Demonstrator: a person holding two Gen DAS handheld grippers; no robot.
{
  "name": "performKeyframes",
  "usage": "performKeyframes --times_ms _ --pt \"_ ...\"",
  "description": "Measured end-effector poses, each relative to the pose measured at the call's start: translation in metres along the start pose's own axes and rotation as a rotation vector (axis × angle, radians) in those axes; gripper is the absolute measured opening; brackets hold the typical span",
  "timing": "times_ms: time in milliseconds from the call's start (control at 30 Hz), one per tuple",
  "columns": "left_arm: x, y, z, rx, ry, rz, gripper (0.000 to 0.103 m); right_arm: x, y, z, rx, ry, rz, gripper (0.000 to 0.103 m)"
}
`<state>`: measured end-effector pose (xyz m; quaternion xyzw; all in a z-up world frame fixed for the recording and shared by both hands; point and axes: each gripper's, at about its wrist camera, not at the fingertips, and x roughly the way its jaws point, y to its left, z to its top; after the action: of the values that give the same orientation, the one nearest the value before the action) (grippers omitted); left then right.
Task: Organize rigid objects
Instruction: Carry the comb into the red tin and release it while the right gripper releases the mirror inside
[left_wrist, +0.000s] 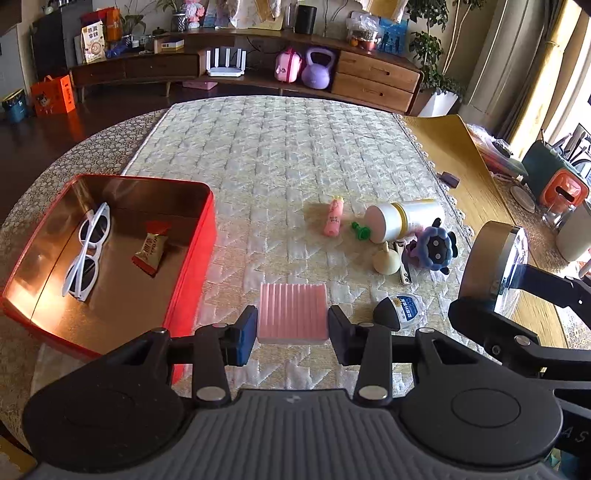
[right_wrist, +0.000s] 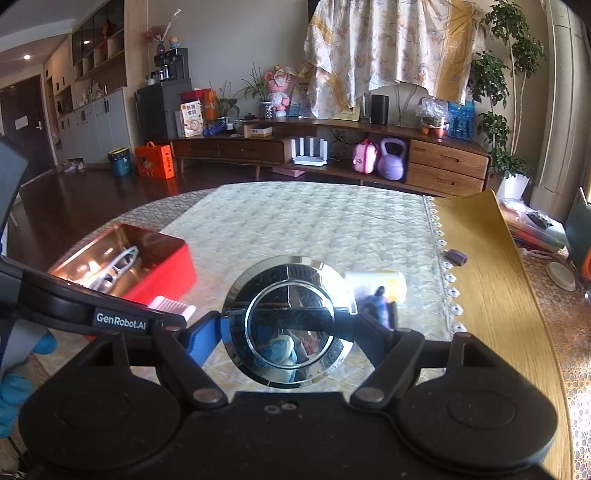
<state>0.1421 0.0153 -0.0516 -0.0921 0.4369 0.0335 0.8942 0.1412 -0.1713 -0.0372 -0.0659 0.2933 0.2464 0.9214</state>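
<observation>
My left gripper is open, its jaws on either side of a pink ribbed block that lies on the quilted mat; I cannot tell if the pads touch it. A red tin at the left holds white sunglasses and a wrapped candy. My right gripper is shut on a round chrome disc and holds it above the mat; the disc also shows at the right of the left wrist view.
Loose items lie right of centre: a pink tube, a white and yellow jar on its side, a blue flower toy, a cream bulb, a small bottle. A yellow mat lies at the right.
</observation>
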Motion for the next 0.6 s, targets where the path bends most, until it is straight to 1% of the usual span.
performKeyframes --times_ms 267,467,600 --pt "-0.023 0.043 0.003 -0.041 -0.035 0.01 0.04 -0.003 0.037 0.013 -0.059 -0.004 0.049 0.077" --pt "-0.03 0.081 0.005 -0.111 -0.052 0.019 0.04 0.005 0.069 0.025 -0.11 -0.003 0.08 0.077" --pt "-0.033 0.104 0.007 -0.135 -0.063 0.04 0.04 0.014 0.088 0.033 -0.142 -0.001 0.096 0.077"
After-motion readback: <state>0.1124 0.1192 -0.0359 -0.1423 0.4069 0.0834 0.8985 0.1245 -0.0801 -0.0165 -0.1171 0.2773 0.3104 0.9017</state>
